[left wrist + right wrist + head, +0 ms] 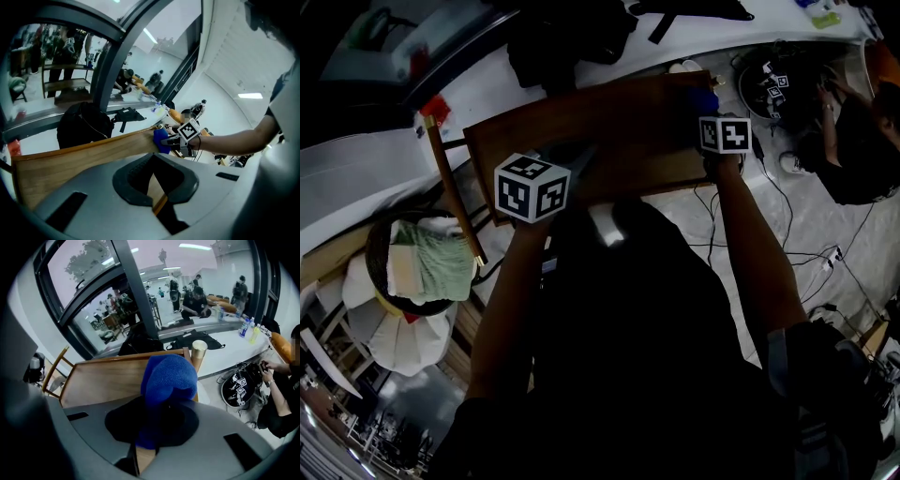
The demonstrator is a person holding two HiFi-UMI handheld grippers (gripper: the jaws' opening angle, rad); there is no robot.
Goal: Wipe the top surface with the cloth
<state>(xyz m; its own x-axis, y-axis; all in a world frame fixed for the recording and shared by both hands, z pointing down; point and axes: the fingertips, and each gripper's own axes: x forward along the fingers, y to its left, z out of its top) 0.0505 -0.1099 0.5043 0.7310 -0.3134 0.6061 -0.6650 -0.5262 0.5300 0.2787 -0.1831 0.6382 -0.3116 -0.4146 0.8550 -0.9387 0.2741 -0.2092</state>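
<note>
A brown wooden table top (609, 127) lies ahead of me. My right gripper (712, 112) is at its far right corner, shut on a bunched blue cloth (705, 98) that rests on the wood. In the right gripper view the blue cloth (168, 376) fills the jaws of the right gripper (161, 404) and hangs over the table top (103, 378). My left gripper (572, 164) sits at the table's near edge. In its own view the left gripper (153, 161) has a thin strip of the table edge (157, 192) between nearly closed jaws. The blue cloth (160, 139) shows far right.
A black backpack (572, 37) lies on the white counter behind the table. A gold cup (198, 352) stands by the table's far right corner. At the left is a round basket (380, 281) with green fabric. A seated person (853, 141) and floor cables (825, 262) are at the right.
</note>
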